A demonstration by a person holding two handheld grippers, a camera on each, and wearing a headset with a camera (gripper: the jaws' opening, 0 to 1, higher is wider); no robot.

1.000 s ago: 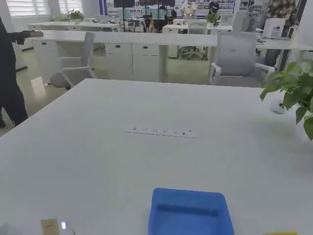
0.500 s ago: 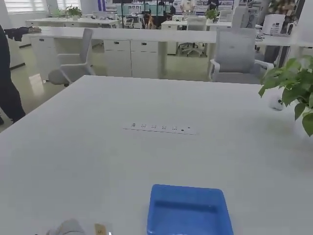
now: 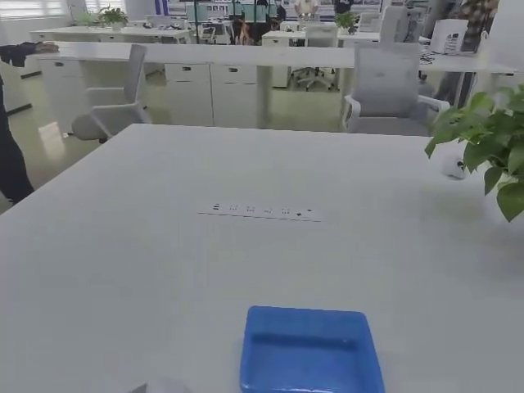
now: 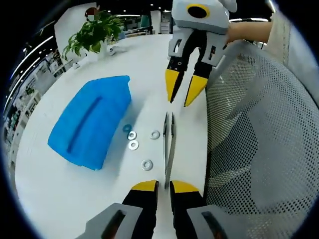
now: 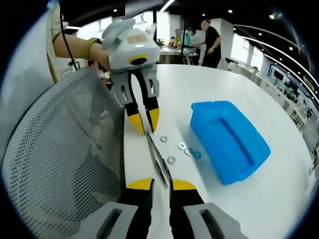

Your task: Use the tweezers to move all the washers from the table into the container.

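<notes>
Washers (image 4: 133, 145) lie loose on the white surface (image 3: 246, 270): I count four silver ones in a small cluster between the tweezers (image 4: 168, 144) and the blue container (image 4: 92, 127). A fifth, bluish ring (image 4: 126, 128) sits just beside the container's wall. The tweezers lie flat near the edge of the surface, next to a grey mesh chair (image 4: 254, 149), and run in a straight line from one hand-held gripper towards the other.

On the left gripper view, the left hand-held gripper (image 4: 163, 186) has its yellow-tipped jaws parted by a narrow gap. One end of the tweezers lies right at that gap, and I cannot tell whether the jaws touch it. Facing it from the far end, the right hand-held gripper (image 4: 179, 101) hangs over the surface with its jaws a little apart. Its tips are just short of the other end of the tweezers and hold nothing that I can make out. The right gripper view gives me the same layout from the opposite side, with the washers and then the container to the right of the tweezers.

On the head view, the container sits at the near edge of the frame, roughly in the middle. A flush power strip (image 3: 258, 213) lies farther off on the surface, and a potted plant (image 3: 491, 147) stands at the right. A person (image 3: 12, 123) stands at the far left.
</notes>
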